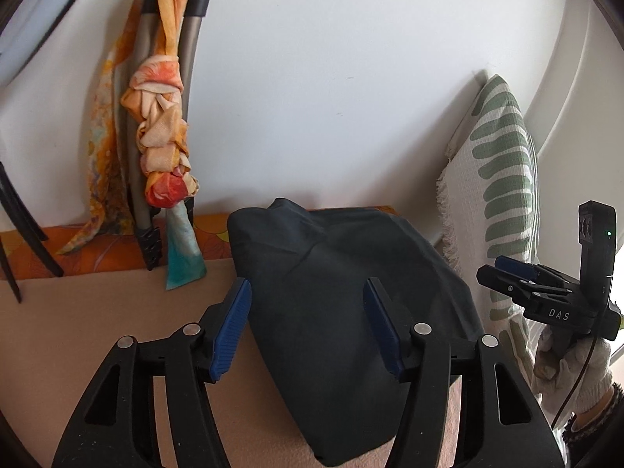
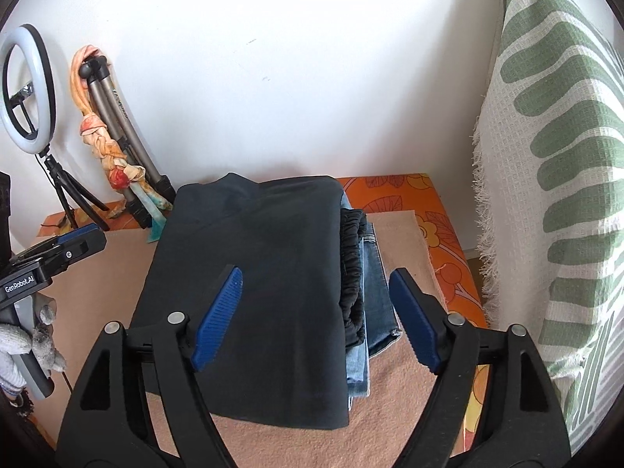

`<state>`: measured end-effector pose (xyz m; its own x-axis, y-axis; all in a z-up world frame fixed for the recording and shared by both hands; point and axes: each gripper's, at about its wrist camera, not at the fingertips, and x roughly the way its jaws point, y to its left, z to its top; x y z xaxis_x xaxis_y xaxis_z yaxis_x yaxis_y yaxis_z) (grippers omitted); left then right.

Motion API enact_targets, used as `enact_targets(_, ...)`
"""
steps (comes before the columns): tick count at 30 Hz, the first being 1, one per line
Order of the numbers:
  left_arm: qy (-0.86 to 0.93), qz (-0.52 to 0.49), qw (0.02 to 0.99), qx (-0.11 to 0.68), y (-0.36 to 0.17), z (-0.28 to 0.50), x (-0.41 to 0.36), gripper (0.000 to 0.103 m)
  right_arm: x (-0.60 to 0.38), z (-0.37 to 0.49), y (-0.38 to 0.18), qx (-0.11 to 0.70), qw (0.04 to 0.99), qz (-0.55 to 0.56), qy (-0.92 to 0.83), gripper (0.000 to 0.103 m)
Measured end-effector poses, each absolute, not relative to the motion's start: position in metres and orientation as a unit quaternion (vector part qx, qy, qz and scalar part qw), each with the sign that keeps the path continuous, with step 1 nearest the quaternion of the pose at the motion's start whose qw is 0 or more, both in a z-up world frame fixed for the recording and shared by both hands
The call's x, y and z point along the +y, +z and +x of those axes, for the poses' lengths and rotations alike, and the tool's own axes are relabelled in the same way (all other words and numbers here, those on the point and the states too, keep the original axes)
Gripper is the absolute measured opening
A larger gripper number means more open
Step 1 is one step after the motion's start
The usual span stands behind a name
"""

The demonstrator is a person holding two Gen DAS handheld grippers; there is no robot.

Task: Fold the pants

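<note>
Already folded, by the look of it: dark pants [image 2: 257, 288] lie as a flat rectangle on top of a small stack on the tan cloth [image 2: 394, 401]. Beneath them, at the right edge, a black gathered waistband [image 2: 353, 269] and blue jeans [image 2: 376, 292] show, so this reads as a pile of finished garments, squared one over another to keep it tidy. One far corner of the dark pants peaks up slightly.

Right gripper [image 2: 316, 318]: fingers spread wide, blue pads apart, holding nothing; it looks down over the stack's right side. Left gripper [image 1: 308, 327]: also spread, empty, over the near-left part of the pants. Whether either touches the fabric I cannot tell. Each is held by a gloved hand [image 1: 569, 362].

Judgement: the fold is finished or nearly so; at most a smoothing of that raised corner remains.

Around: orange floral cover [image 2: 425, 210] under the tan cloth, green-patterned throw [image 2: 553, 195] to the right, tripod [image 2: 128, 144] with knotted scarf [image 2: 107, 148] and ring light [image 2: 27, 85] against the white wall.
</note>
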<state>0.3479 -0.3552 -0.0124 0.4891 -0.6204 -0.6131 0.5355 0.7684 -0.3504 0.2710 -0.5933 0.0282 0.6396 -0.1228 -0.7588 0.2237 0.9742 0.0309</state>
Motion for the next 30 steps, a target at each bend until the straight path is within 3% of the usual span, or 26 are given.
enact_targets(6,-0.343,-0.05,0.872,0.345,0.014,0.306,-0.325,0.064,-0.562,0.24,0.052,0.395,0.91,0.05,-0.115,0.091)
enact_targets(9,-0.343,-0.033,0.884,0.316,0.026,0.281,-0.313,0.072,-0.545,0.221,0.064,0.382,0.914,0.038,-0.128,0.094)
enact_targets(13,-0.346,-0.017,0.889,0.3,0.037,0.253,-0.297,0.072,-0.526,0.195,0.078,0.363,0.921,0.036,-0.138,0.1)
enact_targets(17,-0.346,-0.007,0.894,0.286,0.046,0.226,-0.282,0.081,-0.507,0.172,0.087,0.347,0.925,0.021,-0.153,0.102)
enact_targets(30,-0.324,0.051,0.915,0.233,0.053,0.139,-0.249,0.083,-0.443,0.1,0.091,0.317,0.936,0.026,-0.147,0.103)
